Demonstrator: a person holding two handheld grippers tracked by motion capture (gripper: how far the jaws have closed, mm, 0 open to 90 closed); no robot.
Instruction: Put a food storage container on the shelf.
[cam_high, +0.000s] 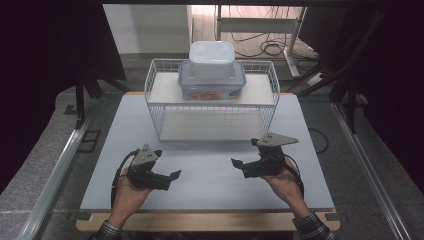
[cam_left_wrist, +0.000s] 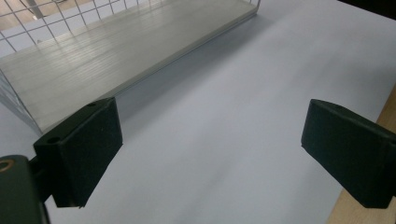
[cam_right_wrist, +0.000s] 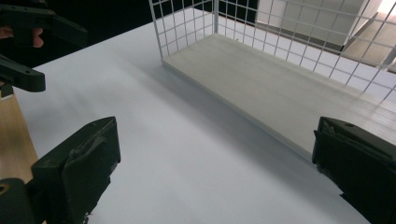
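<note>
Dark curtains close off both sides of the room, and cables trail over the floor behind the white table (cam_high: 210, 175) I am working at. What I take as the job sits at the far edge: two stacked boxes on top of a wire rack (cam_high: 212, 100). The lower box (cam_high: 212, 86) is clear with a blue-rimmed lid and something orange inside that I cannot make out; the white box (cam_high: 212, 59) rests on that lid, upright and roughly centred. Both stand on the rack's upper shelf, while the lower shelf (cam_left_wrist: 121, 60) under it lies bare, its pale board running across the top of the left gripper view and across the right gripper view (cam_right_wrist: 280, 88) behind the mesh. Nearer to me, well apart from the rack, my left claw (cam_high: 172, 176) hangs over the table on the near left with its jaws spread wide and nothing between them. My right claw (cam_high: 238, 165) mirrors it on the near right, also wide and empty, and the two point in toward each other across bare table. From the right gripper view I can pick out the other claw (cam_right_wrist: 28, 51) at the far upper left. As I judge it, nothing has been started: neither box is touched, the stack is whole, and neither hand is near the rack. All the work is left, first a reach forward and up to the top shelf.
</note>
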